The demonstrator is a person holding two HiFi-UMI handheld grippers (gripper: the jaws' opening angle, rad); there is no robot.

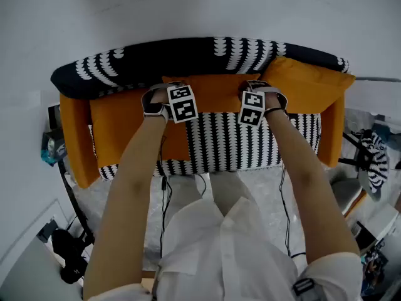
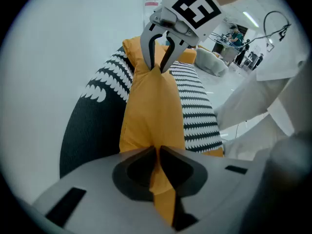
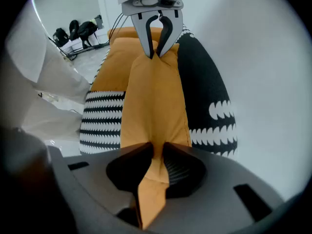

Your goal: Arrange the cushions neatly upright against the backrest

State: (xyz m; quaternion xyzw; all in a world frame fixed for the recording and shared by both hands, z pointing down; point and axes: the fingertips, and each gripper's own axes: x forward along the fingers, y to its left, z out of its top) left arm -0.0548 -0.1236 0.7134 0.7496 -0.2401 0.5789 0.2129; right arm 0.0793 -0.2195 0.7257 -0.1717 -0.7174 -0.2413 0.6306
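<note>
Orange middle cushion (image 1: 216,95) sits up against the backrest (image 1: 188,52), its top edge pinched by the left gripper (image 2: 157,151) and the right gripper (image 3: 158,149), both clamped on fabric. To me the left cushion (image 1: 131,127) looks slumped and the right cushion (image 1: 307,80) tilted, so both probably need straightening.

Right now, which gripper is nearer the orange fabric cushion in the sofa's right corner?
Right. The right gripper pinches the middle orange cushion beside that corner cushion; the left gripper pinches its far end.

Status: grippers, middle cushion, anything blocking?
Left hand-held gripper shut on top edge of middle cushion. Right hand-held gripper likewise. Cushion upright along backrest. Nothing blocking.
</note>
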